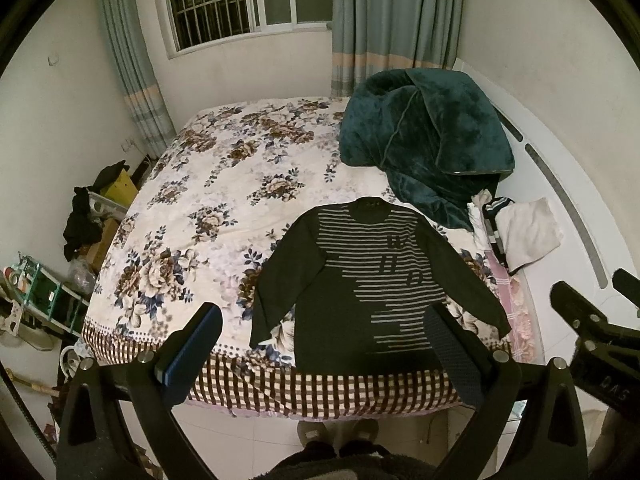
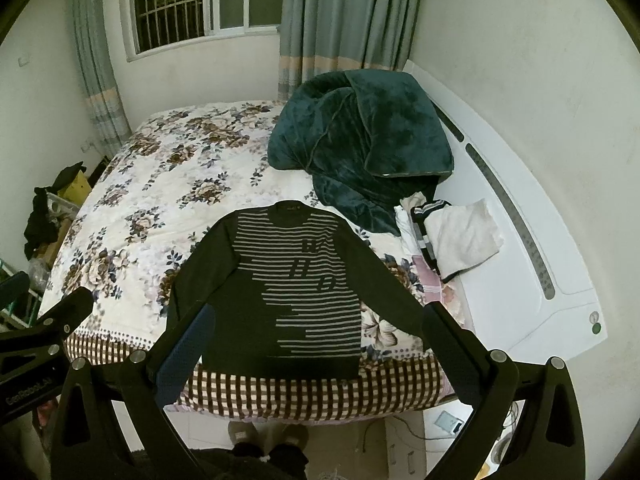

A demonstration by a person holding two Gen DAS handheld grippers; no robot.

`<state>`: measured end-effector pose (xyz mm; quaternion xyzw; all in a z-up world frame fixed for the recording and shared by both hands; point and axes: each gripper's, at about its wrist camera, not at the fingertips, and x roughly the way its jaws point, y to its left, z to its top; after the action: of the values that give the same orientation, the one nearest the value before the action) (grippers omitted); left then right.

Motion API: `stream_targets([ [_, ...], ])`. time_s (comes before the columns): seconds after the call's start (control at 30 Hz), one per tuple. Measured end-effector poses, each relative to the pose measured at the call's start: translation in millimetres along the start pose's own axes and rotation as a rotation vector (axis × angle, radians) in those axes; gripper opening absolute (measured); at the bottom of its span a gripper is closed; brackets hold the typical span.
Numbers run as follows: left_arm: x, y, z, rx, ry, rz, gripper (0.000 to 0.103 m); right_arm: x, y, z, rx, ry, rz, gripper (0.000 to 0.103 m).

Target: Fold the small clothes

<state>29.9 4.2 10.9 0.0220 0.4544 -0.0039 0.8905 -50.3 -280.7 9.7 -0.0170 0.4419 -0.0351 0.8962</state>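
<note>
A dark long-sleeved sweater with grey stripes (image 1: 372, 284) lies spread flat, face up, near the front edge of the bed (image 1: 192, 208); it also shows in the right wrist view (image 2: 292, 292). Its hem reaches the bed's checked border and both sleeves lie along its sides. My left gripper (image 1: 324, 344) is open and empty, held above the front edge of the bed. My right gripper (image 2: 312, 344) is open and empty, held above the hem of the sweater. Neither touches the cloth.
A dark teal plush blanket (image 1: 424, 148) is heaped at the back right of the bed. Some folded light and striped clothes (image 1: 516, 232) lie by the white headboard (image 1: 560, 184). Clutter and shelves (image 1: 48, 288) stand at the left. My feet (image 1: 336, 436) show on the floor.
</note>
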Motion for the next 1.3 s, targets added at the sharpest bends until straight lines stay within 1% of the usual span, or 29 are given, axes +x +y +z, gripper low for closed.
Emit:
stream_targets([
  [0.07,16,-1,3,0.005,-0.012,0.023,0.103,20,-15,3,0.047,0.021,-0.006,0.103],
  [0.13,39,-3,6,0.011,-0.010,0.035,0.103,49,-34,-3,0.114,0.055,-0.026,0.103],
  [0.2,68,-6,8,0.021,-0.008,0.040,0.103,85,-64,-15,0.205,0.091,-0.074,0.103],
  [0.27,109,-17,11,0.042,0.003,0.060,0.103,128,-113,-36,0.328,0.132,-0.155,0.103],
  [0.33,145,-23,11,0.058,0.028,0.070,0.103,171,-165,-63,0.449,0.181,-0.210,0.103],
  [0.4,192,-36,10,0.076,0.091,0.095,0.103,222,-219,-98,0.570,0.247,-0.264,0.103],
  [0.43,221,-48,9,0.081,0.134,0.102,0.103,249,-246,-119,0.624,0.282,-0.288,0.103],
  [0.47,240,-51,7,0.083,0.160,0.110,0.103,275,-270,-138,0.675,0.319,-0.302,0.103],
  [0.57,309,-73,0,0.107,0.240,0.163,0.103,357,-338,-196,0.849,0.400,-0.294,0.103],
  [0.6,328,-81,-2,0.117,0.261,0.186,0.103,392,-365,-218,0.923,0.424,-0.283,0.103],
  [0.63,350,-87,-5,0.121,0.288,0.205,0.103,418,-380,-236,0.984,0.451,-0.275,0.102],
  [0.7,397,-97,-13,0.103,0.343,0.225,0.103,464,-402,-273,1.114,0.467,-0.252,0.098],
  [0.73,415,-96,-16,0.092,0.371,0.235,0.103,480,-403,-286,1.151,0.476,-0.256,0.098],
  [0.77,436,-98,-20,0.077,0.399,0.245,0.103,502,-414,-299,1.193,0.480,-0.261,0.097],
  [0.83,471,-101,-26,0.053,0.436,0.266,0.103,546,-427,-320,1.291,0.476,-0.250,0.093],
  [0.9,502,-102,-32,0.027,0.467,0.284,0.103,581,-433,-334,1.400,0.456,-0.224,0.092],
  [0.97,531,-99,-37,0.002,0.486,0.293,0.103,609,-437,-344,1.490,0.433,-0.204,0.085],
  [1.0,543,-97,-38,-0.007,0.492,0.296,0.103,620,-437,-345,1.520,0.395,-0.197,0.078],
  [1.03,556,-94,-40,-0.020,0.501,0.301,0.103,627,-434,-340,1.505,0.379,-0.234,0.067],
  [1.07,568,-89,-41,-0.035,0.505,0.304,0.103,630,-430,-332,1.472,0.369,-0.292,0.060],
  [1.1,579,-83,-42,-0.051,0.507,0.305,0.103,631,-425,-320,1.427,0.349,-0.332,0.042],
  [1.13,587,-79,-41,-0.064,0.504,0.302,0.103,631,-418,-305,1.362,0.337,-0.370,0.019],
  [1.2,603,-67,-41,-0.094,0.494,0.299,0.103,630,-405,-277,1.254,0.321,-0.428,0.016],
  [1.27,613,-46,-39,-0.128,0.479,0.289,0.103,623,-380,-232,1.106,0.288,-0.487,0.016],
  [1.3,617,-41,-38,-0.140,0.475,0.285,0.103,620,-366,-207,1.027,0.268,-0.500,0.015],
])
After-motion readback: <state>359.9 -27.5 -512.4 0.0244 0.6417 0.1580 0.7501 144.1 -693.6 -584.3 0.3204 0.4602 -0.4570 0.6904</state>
